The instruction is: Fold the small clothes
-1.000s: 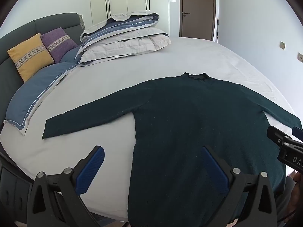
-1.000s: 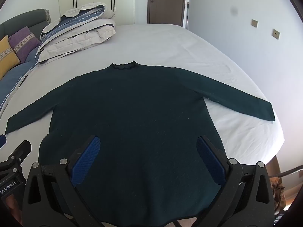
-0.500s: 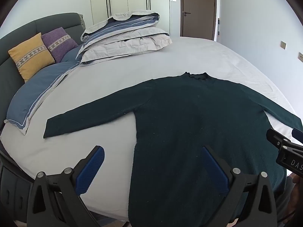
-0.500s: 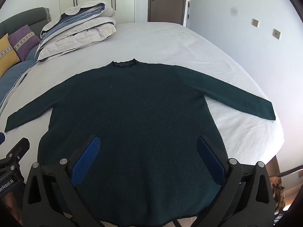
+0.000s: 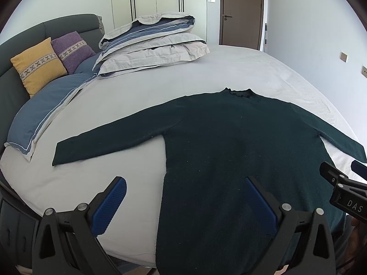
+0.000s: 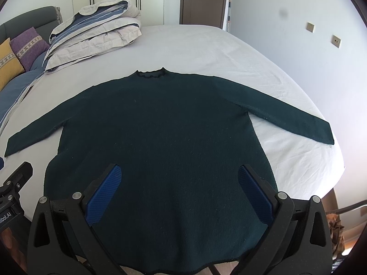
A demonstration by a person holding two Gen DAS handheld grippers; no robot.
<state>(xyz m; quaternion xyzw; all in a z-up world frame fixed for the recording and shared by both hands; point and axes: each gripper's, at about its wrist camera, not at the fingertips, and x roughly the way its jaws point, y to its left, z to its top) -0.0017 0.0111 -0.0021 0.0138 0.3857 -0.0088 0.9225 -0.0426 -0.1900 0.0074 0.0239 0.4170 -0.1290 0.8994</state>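
Both sets of jaws stand wide and hold nothing: the left gripper hangs over the near left edge of the sweater, with one blue pad above bare sheet and the other above the knit, while the right gripper hangs over the lower middle of the body, both pads above cloth. The sweater lies flat and face up on the bed, neck away from the person, hem at the near edge and partly over it, both sleeves spread out to the sides. Nothing looks folded yet, so the step in hand is most likely the first grasp. To do it well, I would take a sleeve first: the left sleeve at its cuff, the right sleeve likewise, each pinched through the full thickness of the knit without gathering the sheet beneath. Bring each sleeve across the chest so it lies straight, then lift the hem by its two corners together and carry it toward the neck. The knit looks thick and soft, so a shallow bite may slip; bite well in from the edge. The hanging hem could drag the body off the bed if one side is lifted alone. The stacked bedding and cushions lie well apart and out of the way.
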